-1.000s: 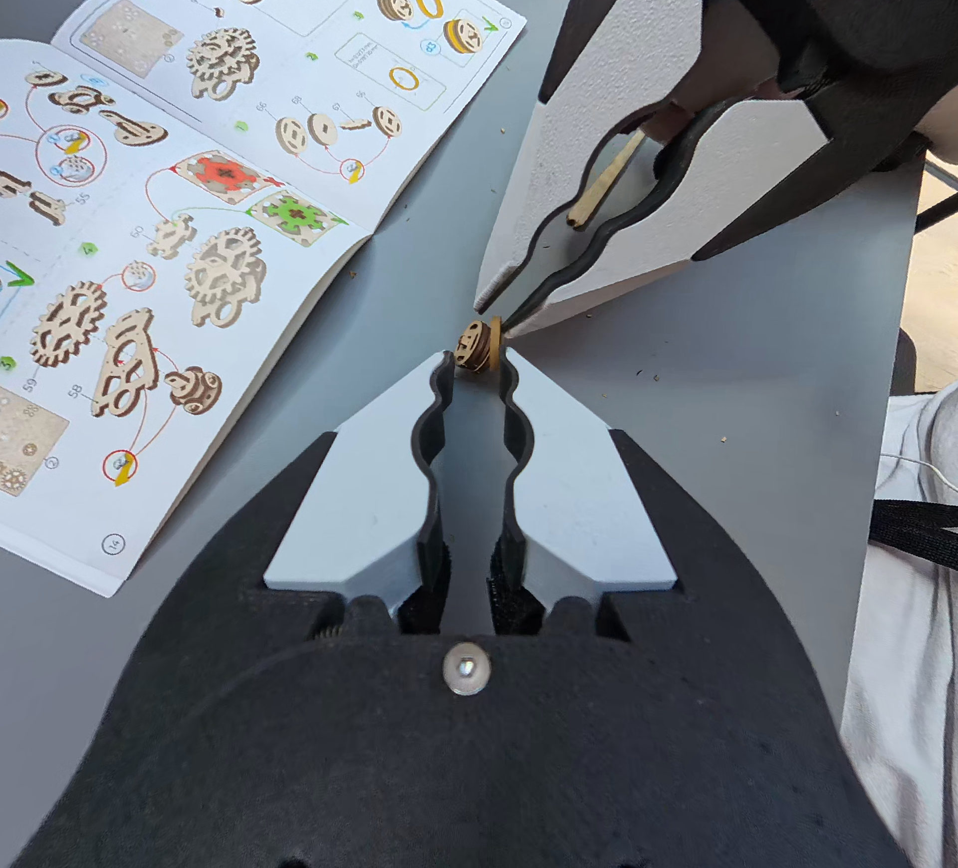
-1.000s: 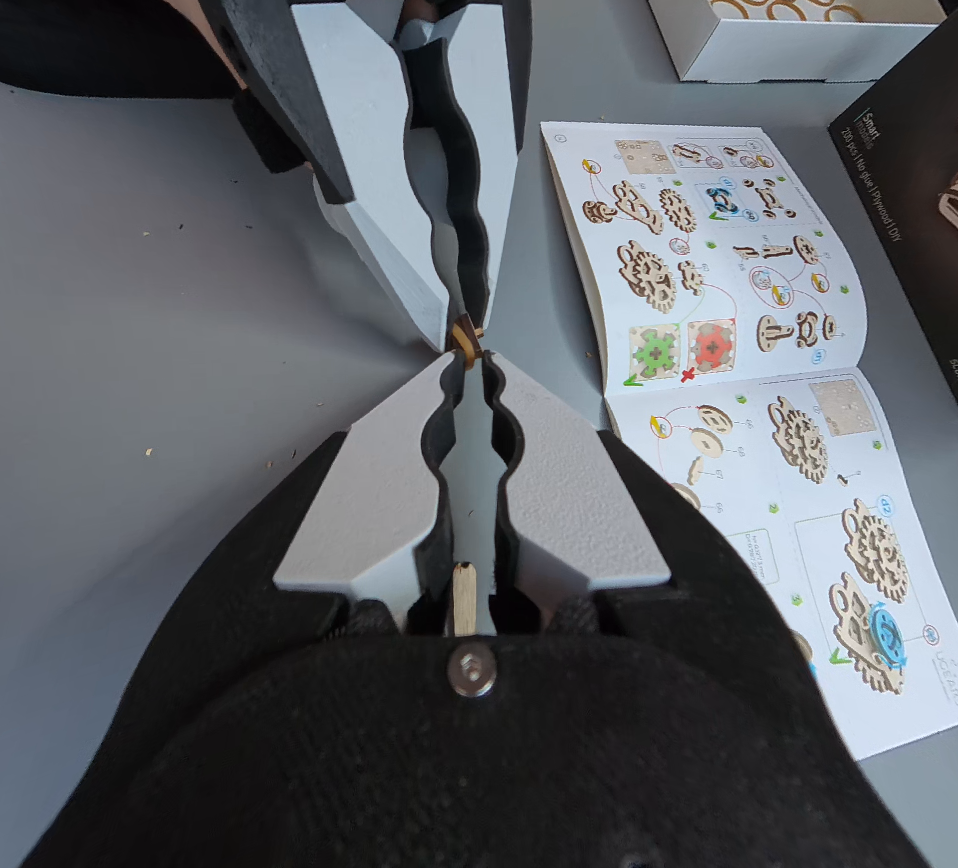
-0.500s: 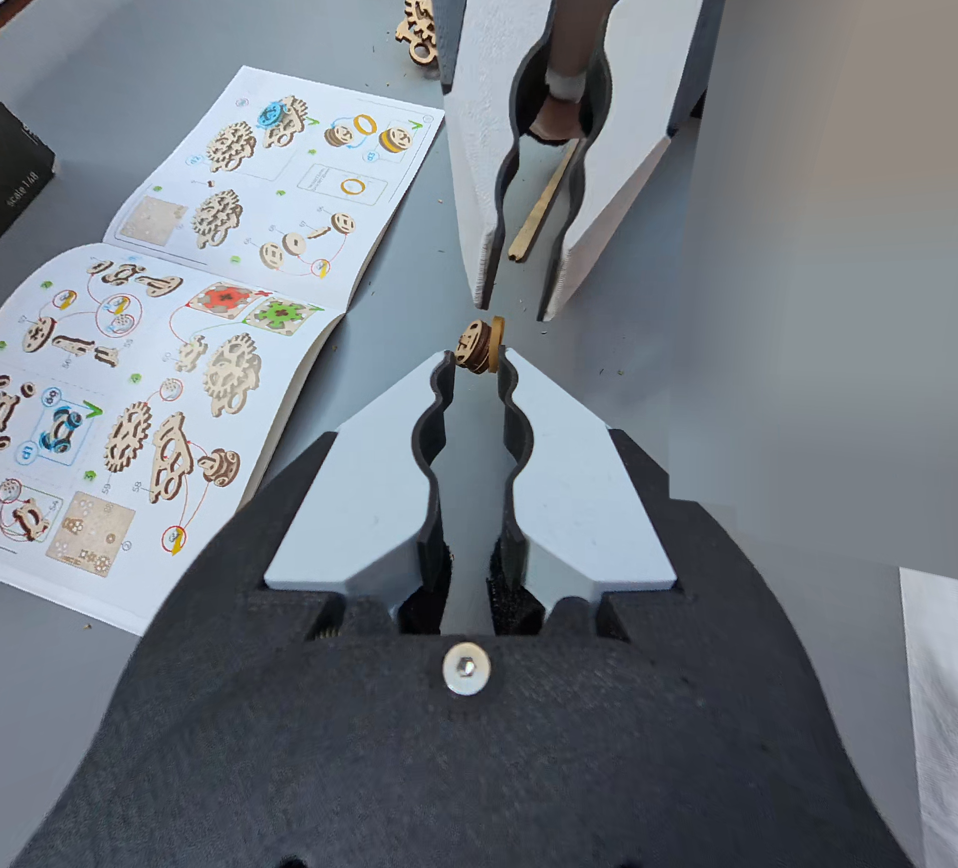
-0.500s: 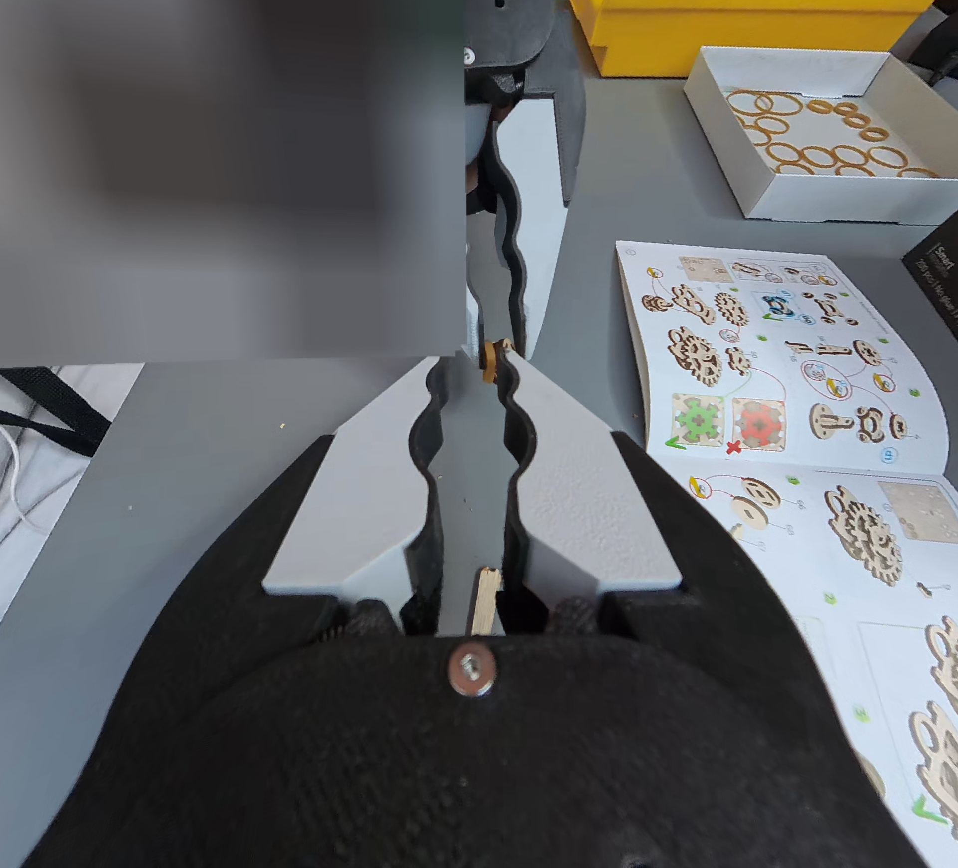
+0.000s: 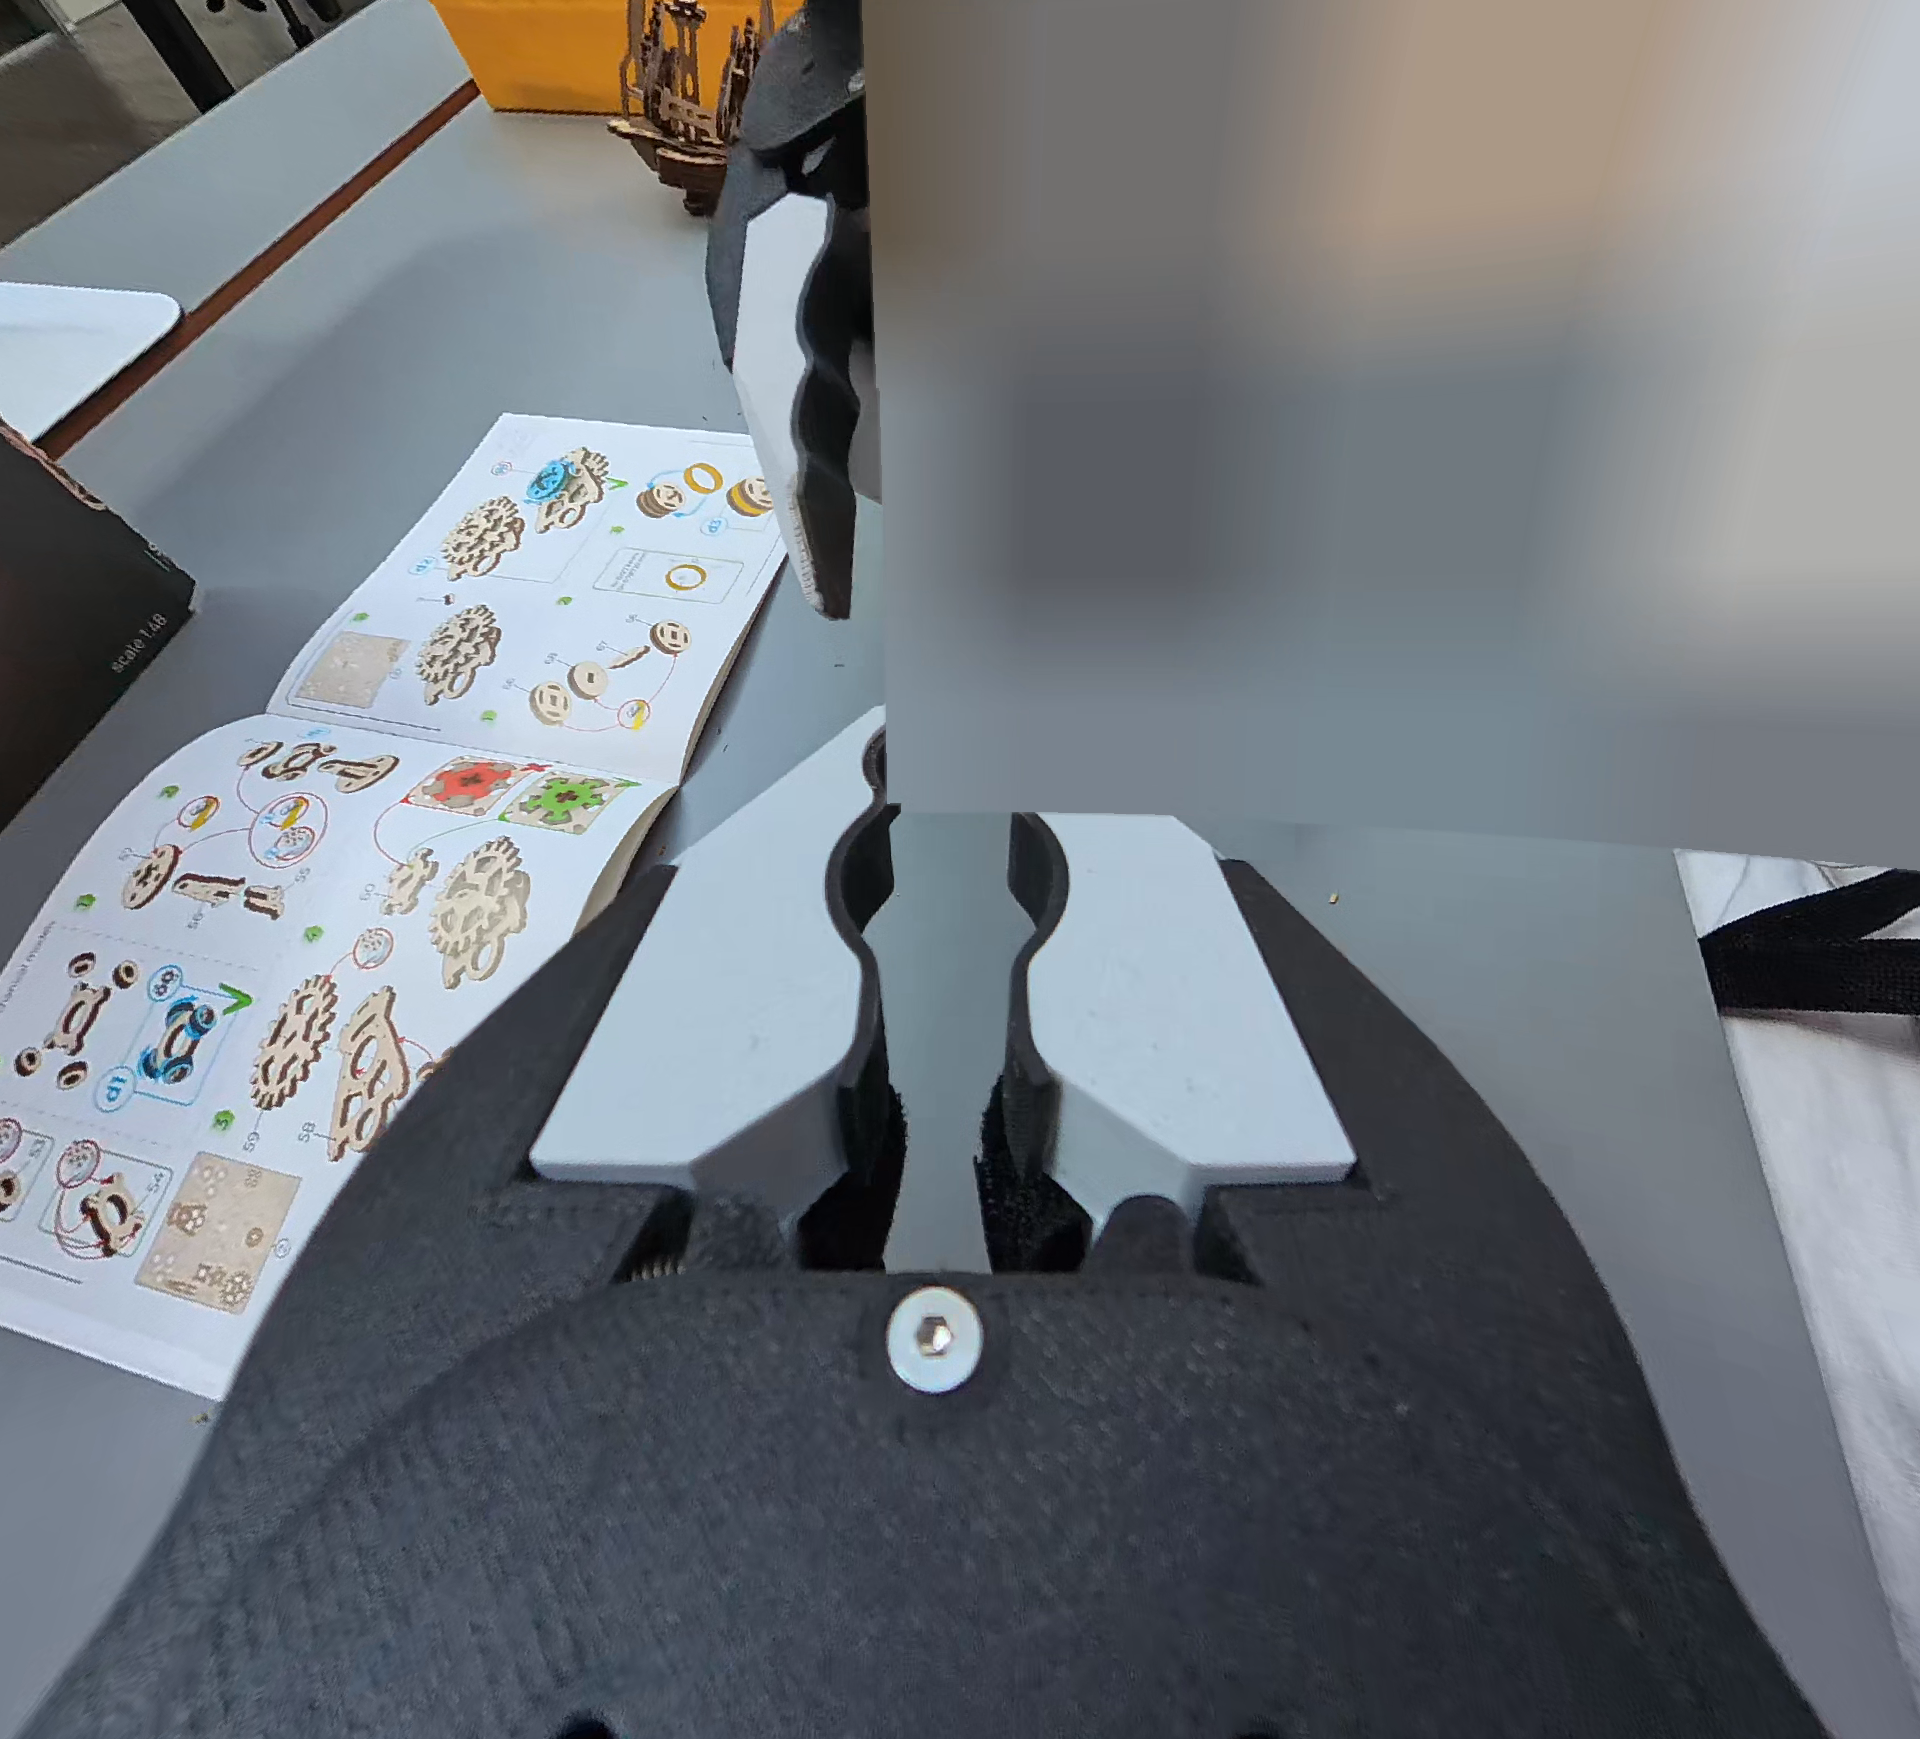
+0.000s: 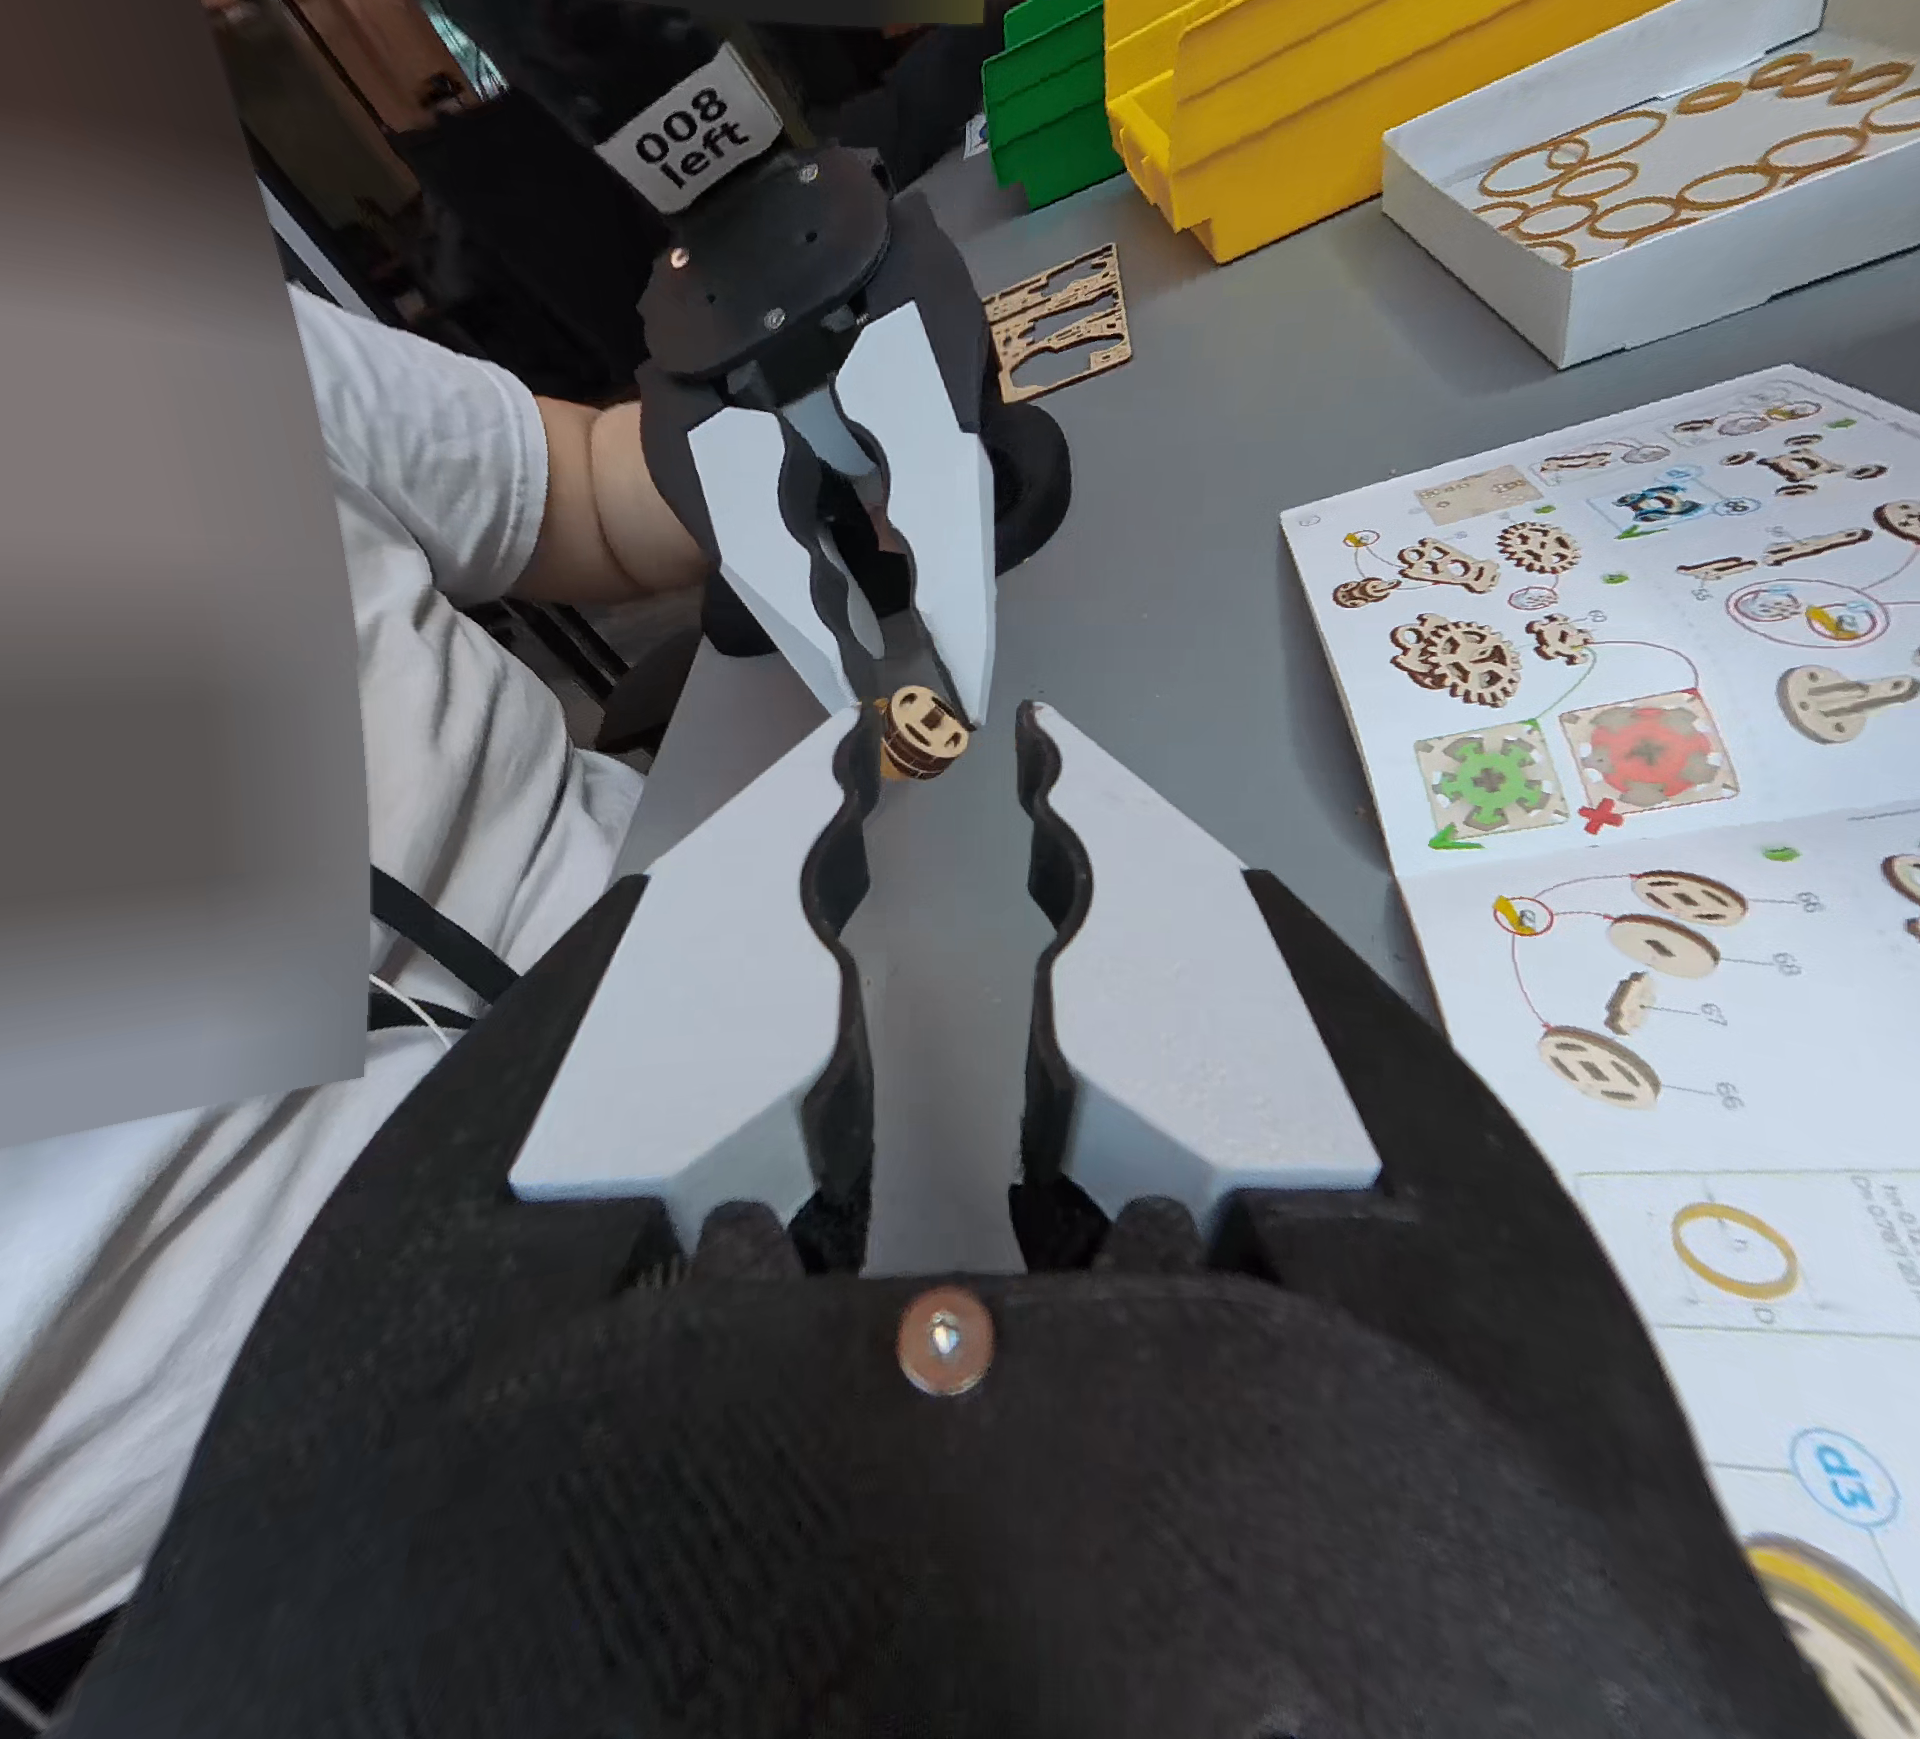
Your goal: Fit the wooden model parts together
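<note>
While the left gripper (image 6: 914,713) hangs above the grey table (image 6: 1195,484) in the right wrist view, its two pale fingers converge to a narrow gap and pinch a small round wooden wheel (image 6: 920,735) at their very tips. The wheel is a stack of discs with a slotted face turned toward the camera; it sits at about twelve o'clock from the right gripper (image 6: 940,723), just inside the left fingertip of that gripper and close against it, though I cannot tell whether they touch. The right gripper's jaws stand moderately apart with nothing clamped between them. In the left wrist view a blurred patch covers the fingertips, so the wheel is hidden there.

At about two o'clock from the wheel lies an open instruction booklet (image 6: 1662,754). Farther off, near one o'clock, are a cut-out wooden sheet (image 6: 1060,323), a yellow bin (image 6: 1403,58) and a white tray of wooden rings (image 6: 1662,235). A part-built wooden model (image 5: 675,100) stands at eleven o'clock in the left wrist view.
</note>
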